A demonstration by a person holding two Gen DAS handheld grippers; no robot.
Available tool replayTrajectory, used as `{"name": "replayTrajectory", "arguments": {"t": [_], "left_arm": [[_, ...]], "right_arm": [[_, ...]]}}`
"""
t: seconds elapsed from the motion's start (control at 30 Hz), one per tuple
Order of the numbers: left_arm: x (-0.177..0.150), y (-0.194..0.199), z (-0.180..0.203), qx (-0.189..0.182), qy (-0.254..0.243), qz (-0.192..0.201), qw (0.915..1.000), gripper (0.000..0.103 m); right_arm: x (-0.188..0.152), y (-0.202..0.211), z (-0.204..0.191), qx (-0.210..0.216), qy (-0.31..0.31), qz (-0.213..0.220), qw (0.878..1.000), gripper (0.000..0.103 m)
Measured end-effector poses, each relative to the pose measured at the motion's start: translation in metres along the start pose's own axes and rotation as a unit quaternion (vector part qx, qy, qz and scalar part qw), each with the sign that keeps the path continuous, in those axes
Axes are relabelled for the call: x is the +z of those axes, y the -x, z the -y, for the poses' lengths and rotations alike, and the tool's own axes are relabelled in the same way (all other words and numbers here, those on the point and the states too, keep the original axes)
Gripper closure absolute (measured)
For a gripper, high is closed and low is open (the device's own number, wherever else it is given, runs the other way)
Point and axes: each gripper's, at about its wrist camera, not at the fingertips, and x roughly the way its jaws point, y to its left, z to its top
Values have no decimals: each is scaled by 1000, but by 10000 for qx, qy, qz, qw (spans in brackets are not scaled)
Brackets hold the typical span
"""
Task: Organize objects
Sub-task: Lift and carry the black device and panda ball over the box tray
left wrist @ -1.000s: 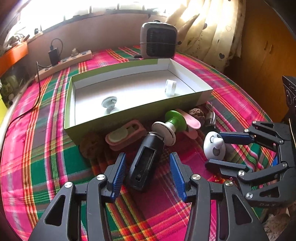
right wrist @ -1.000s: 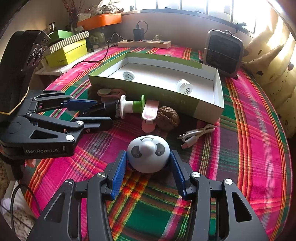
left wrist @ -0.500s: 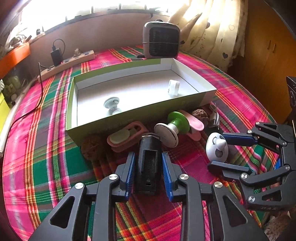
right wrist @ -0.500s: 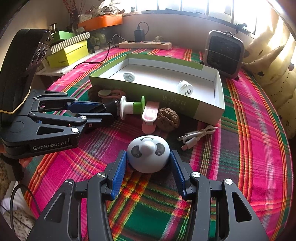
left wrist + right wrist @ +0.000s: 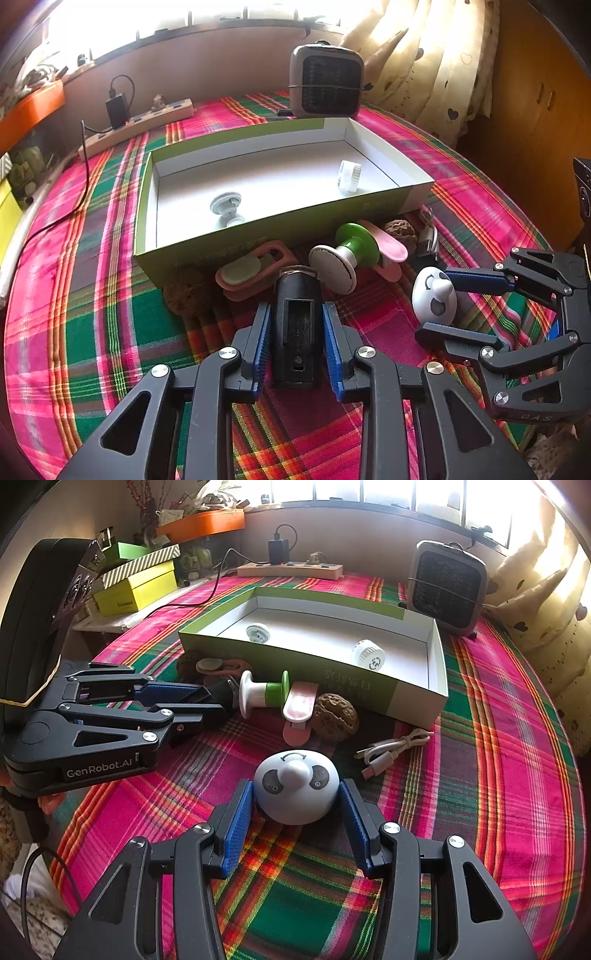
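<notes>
Lying open on the plaid cloth (image 5: 92, 295), ahead of both grippers, a shallow green box (image 5: 258, 236) with a white interior holds two things: a grey knob-like piece (image 5: 226, 205) toward its left end and a white ribbed cap (image 5: 349, 174) toward its right end, well apart from each other.

The left gripper (image 5: 295, 339) is clenched on a black cylindrical object (image 5: 295, 325), its blue pads pressing both sides; the object lies lengthwise between the fingers with its far end pointing toward the box. Just beyond that end lie a pink clip with a pale green pad (image 5: 251, 273) and a white-and-green plunger-shaped piece (image 5: 347, 258), both in front of the box's near wall. A brown walnut-like lump (image 5: 184, 295) lies to the left of the clip.

The right gripper (image 5: 297, 808) stands about half open around a white panda-faced dome (image 5: 295, 786); the pads sit at the dome's two sides, and the right-wrist view does not settle whether they press on it. Ahead of this gripper lie a second walnut-like lump (image 5: 334, 716) and a pink spoon-shaped piece (image 5: 299, 709); a coiled white cable (image 5: 391, 749) lies ahead and to its right. A small grey heater (image 5: 447, 587) stands beyond the box's far right corner.
</notes>
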Motion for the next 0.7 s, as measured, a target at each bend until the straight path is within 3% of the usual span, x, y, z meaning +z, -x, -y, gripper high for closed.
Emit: {"name": "replayTrajectory", "arguments": {"t": [0.7], "left_arm": [[10, 23, -2, -57, 91, 229, 9997, 78]], "right_arm": [[14, 18, 8, 4, -41, 272, 9996, 54]]}}
